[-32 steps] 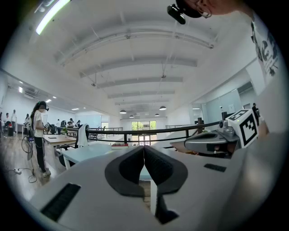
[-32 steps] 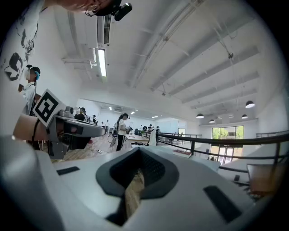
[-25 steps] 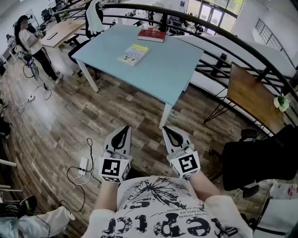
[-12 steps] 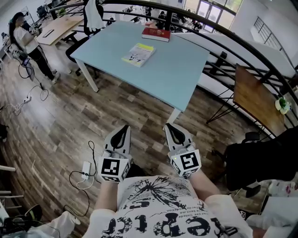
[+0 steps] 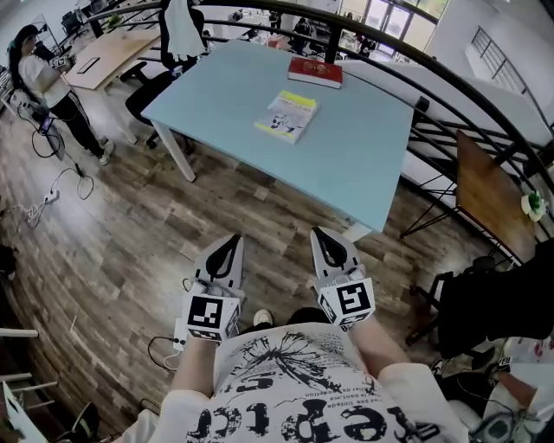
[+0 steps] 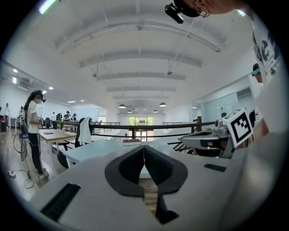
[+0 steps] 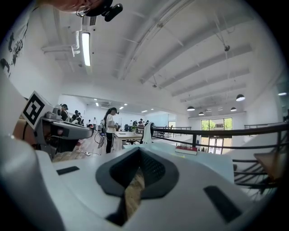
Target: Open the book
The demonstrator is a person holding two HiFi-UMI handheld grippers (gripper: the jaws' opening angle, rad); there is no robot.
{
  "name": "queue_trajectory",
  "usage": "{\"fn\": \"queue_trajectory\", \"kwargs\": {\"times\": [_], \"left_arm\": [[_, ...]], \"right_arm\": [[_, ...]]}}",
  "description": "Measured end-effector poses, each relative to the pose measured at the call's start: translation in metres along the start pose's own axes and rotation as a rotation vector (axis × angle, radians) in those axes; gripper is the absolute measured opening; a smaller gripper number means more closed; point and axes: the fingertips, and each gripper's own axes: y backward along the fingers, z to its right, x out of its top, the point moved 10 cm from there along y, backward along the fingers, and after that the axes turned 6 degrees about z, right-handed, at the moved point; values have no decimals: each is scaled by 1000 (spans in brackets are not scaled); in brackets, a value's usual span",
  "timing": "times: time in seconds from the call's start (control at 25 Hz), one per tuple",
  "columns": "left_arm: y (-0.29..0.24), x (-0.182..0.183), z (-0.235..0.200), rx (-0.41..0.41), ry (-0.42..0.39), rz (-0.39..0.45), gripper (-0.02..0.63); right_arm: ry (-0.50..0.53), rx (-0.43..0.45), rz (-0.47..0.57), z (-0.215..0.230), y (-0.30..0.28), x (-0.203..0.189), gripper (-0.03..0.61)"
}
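A closed book with a yellow and white cover (image 5: pixel 288 116) lies in the middle of the light blue table (image 5: pixel 234 86). A closed red book (image 5: pixel 315 73) lies at the table's far edge, and it shows again as the red book (image 6: pixel 132 142) and the red book (image 7: pixel 186 150). My left gripper (image 5: pixel 228 247) and right gripper (image 5: pixel 326 243) are held side by side in front of my body, over the wood floor and short of the table's near edge. Both are shut with nothing in them, seen also in the left gripper (image 6: pixel 144 149) and right gripper (image 7: pixel 139 153) views.
A person (image 5: pixel 41 80) stands at the far left by a wooden desk (image 5: pixel 108 54). A chair draped with a white garment (image 5: pixel 177 26) stands at the table's far left. A black railing (image 5: pixel 450 86) curves behind the table. At the right are a brown desk (image 5: pixel 492 197) and a black chair (image 5: pixel 485 303). Cables (image 5: pixel 164 350) lie on the floor.
I have walked toward the table: it has come nearer and shifted right in the head view. Both grippers stayed shut and level in front of me.
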Motion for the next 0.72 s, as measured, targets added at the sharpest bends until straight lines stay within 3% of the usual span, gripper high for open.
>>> {"fn": "queue_trajectory", "kwargs": {"times": [0.28,0.72], "left_arm": [[-36,-4,-62,-2,42,-30,18],[-210,-12,-115,-93,27,-46,18]], "right_arm": [[3,-12,-37,-1,-77,2,11],[11,-76,-27,102,-213,-17,11]]}}
